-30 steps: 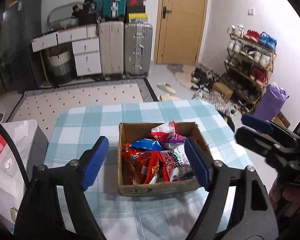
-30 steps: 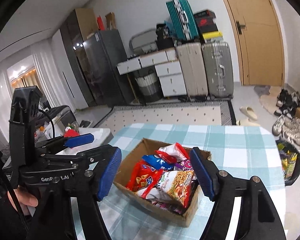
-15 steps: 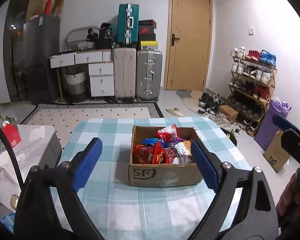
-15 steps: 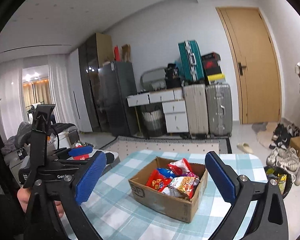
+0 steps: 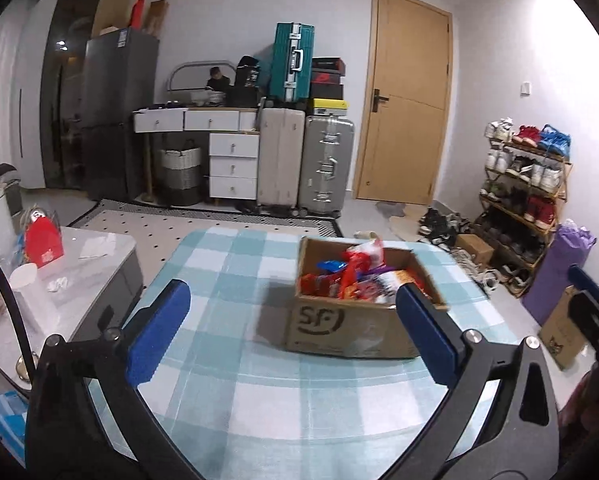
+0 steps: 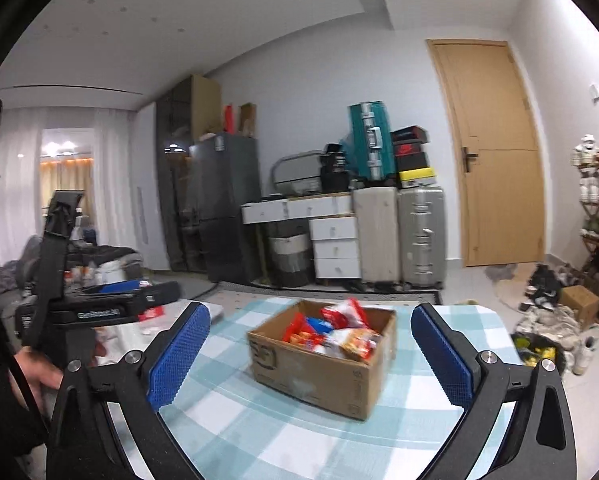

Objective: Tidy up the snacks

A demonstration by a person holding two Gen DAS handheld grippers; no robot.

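**Snacks boxed, both grippers clear and empty**

The cardboard box (image 5: 351,320) sits on the checked tablecloth (image 5: 259,392), towards the table's right half in the left wrist view; the snack packets (image 5: 355,280) are heaped inside it, several poking above the rim. The left gripper (image 5: 295,328) is opening, its blue pads wide apart with nothing between them but bare cloth; the right gripper (image 6: 311,352) stands fully spread and holds nothing; the box lies beyond both, untouched.

What could go wrong, as I judge it: the packets are loose and slippery, piled unevenly, so one sticking up could slide out and over the rim if the box is nudged or a neighbouring pack is pulled; a pinch on an air-filled bag may slip or crush what is inside; the box looks light and could skid on the cloth under a sideways push; the cloth itself may ruck. The two grippers sit near one another, the left one showing at the left of the right wrist view, so both reaching into the one box at once could collide.

Around: a side table (image 5: 99,248) at the left carries a red carton (image 5: 43,236) and white cups; suitcases (image 5: 303,168) and a drawer unit (image 5: 231,164) line the far wall; a shoe rack (image 5: 527,184) stands at right. Nothing lies between the grippers and the box.
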